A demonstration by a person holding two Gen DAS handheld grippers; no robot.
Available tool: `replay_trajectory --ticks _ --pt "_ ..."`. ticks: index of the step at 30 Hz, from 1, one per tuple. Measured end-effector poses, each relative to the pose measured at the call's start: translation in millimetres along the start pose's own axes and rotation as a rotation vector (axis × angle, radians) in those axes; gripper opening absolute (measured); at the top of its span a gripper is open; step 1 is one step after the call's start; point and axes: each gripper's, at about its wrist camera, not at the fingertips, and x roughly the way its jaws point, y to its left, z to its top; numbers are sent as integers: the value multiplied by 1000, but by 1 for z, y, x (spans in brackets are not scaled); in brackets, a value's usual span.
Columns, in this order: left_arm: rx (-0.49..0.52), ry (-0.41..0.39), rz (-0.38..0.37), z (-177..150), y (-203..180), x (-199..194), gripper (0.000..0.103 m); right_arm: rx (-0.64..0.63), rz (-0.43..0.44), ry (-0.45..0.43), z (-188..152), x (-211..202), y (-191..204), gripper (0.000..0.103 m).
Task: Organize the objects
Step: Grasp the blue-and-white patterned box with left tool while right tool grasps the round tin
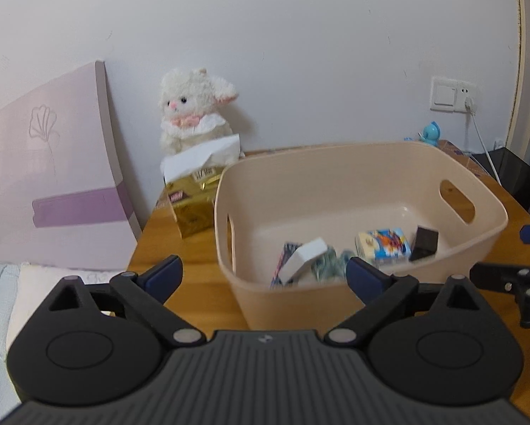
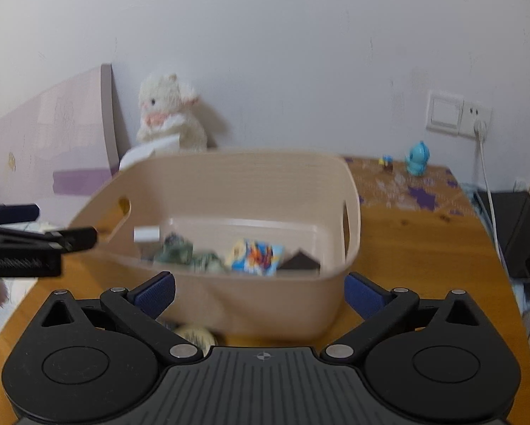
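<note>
A beige plastic bin [image 1: 371, 163] with handle cut-outs stands on the wooden table [image 1: 194, 248]. Inside lie a white block [image 1: 305, 253], a colourful packet [image 1: 383, 242], a black box [image 1: 424, 242] and greenish wrapped items [image 1: 327, 262]. My left gripper [image 1: 263, 276] is open and empty just before the bin's near wall. My right gripper [image 2: 259, 292] is open and empty, also before the bin [image 2: 265, 173]. A roundish pale object [image 2: 194, 338] lies on the table under the right gripper. The left gripper also shows at the left edge of the right wrist view [image 2: 34, 244].
A white plush lamb [image 1: 194, 113], a tissue pack in a gold box [image 1: 194, 194] and a pink headboard [image 1: 52, 177] stand at the back left. A blue figurine [image 2: 419, 159] and a small toy [image 2: 387, 163] sit at the back right, near a wall socket with a cable [image 2: 481, 131].
</note>
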Motion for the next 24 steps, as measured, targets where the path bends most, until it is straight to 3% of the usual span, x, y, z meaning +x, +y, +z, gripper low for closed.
replay_trajectory --ticks 6,15,24 --pt "4 57 -19 -32 -1 0 99 -15 -13 89 -33 13 -2 103" --pt "49 155 -113 -75 -17 11 99 -75 -39 210 -75 32 -4 103" --pt "37 180 -167 -88 -35 24 99 -93 -55 221 -91 45 -4 103"
